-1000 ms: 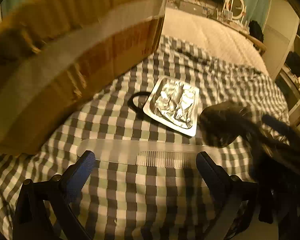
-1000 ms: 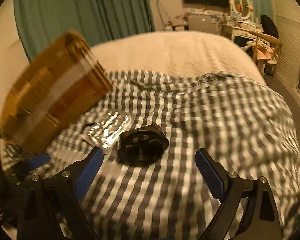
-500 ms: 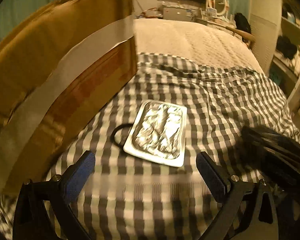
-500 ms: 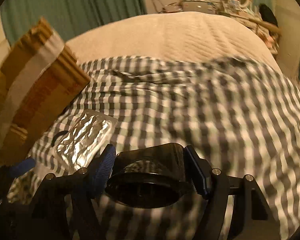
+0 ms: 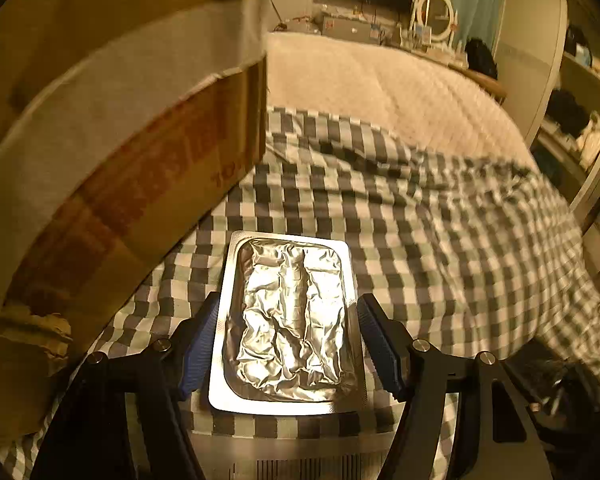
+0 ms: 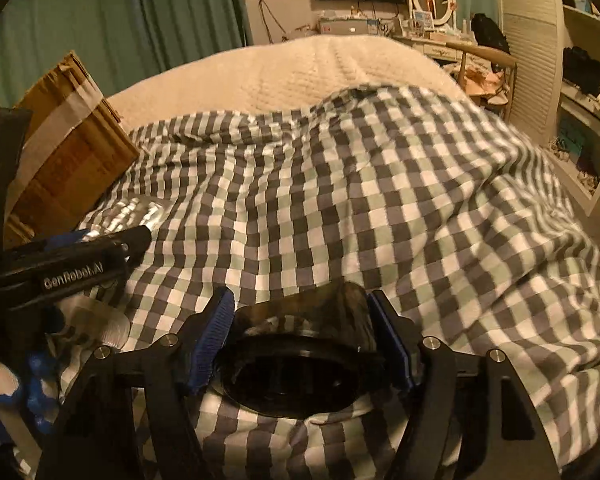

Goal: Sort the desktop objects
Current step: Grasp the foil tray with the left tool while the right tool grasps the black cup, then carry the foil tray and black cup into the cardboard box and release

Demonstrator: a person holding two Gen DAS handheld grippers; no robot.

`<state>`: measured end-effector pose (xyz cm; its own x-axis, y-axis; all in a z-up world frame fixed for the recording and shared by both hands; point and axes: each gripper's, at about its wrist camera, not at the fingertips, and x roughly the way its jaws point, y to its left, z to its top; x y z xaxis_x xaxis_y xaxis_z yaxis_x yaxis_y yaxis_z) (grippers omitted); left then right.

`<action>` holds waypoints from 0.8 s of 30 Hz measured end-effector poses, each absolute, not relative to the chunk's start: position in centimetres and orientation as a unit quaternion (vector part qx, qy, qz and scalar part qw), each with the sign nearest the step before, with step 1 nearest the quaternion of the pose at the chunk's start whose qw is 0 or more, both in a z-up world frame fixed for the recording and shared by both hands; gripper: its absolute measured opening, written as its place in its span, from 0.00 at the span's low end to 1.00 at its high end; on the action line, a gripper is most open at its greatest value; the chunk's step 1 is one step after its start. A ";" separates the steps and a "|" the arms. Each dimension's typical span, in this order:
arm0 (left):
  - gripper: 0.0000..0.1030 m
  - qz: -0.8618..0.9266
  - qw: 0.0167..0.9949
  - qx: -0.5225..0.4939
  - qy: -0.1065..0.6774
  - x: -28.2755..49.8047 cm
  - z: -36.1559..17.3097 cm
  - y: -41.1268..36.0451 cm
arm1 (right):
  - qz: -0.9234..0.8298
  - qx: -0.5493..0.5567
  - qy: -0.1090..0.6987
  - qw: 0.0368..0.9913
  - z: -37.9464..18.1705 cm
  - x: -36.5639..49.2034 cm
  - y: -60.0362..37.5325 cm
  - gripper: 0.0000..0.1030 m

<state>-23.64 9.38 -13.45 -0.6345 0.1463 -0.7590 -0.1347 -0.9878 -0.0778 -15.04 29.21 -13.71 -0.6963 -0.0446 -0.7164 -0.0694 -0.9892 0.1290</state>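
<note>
A silver foil blister pack [image 5: 292,324] lies on the checked cloth [image 5: 420,240] between the blue pads of my left gripper [image 5: 290,340], which touch both of its long edges. A clear comb [image 5: 300,464] lies just below it. My right gripper [image 6: 302,344] is shut on a dark translucent cup [image 6: 304,348] lying on its side, mouth toward the camera. The left gripper's body [image 6: 60,264] shows at the left of the right wrist view, with the foil pack [image 6: 136,212] beyond it.
A taped cardboard box [image 5: 112,140] stands at the left on the cloth, also in the right wrist view [image 6: 64,152]. Beyond the cloth is a cream quilted bed [image 6: 300,76]. Shelves and a dresser stand at the far right.
My left gripper moved forward and closed around the foil pack. My right gripper closed on the dark cup and now holds it.
</note>
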 end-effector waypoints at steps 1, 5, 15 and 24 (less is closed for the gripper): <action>0.67 0.906 0.083 -0.415 -0.016 -23.5 -13.2 9.1 | 0.917 -0.391 0.074 0.006 -14.0 -15.2 29.3 0.67; 0.67 0.910 0.093 -0.403 -0.030 -22.1 -11.7 8.3 | 0.918 -0.389 0.071 0.009 -14.2 -15.5 29.1 0.67; 0.67 0.917 0.096 -0.388 -0.013 -16.6 -8.1 5.3 | 0.915 -0.399 0.056 0.012 -13.9 -15.5 28.6 0.66; 0.67 0.907 0.100 -0.404 -0.065 -10.1 -5.7 0.9 | 0.901 -0.430 0.049 -0.022 -10.2 -10.2 27.8 0.64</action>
<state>-10.09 0.88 -5.73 -0.6539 0.2335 -0.7197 -0.1277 -0.9716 -0.1992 -10.25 27.84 -10.19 -0.6285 -0.0823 -0.7734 -0.0016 -0.9943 0.1070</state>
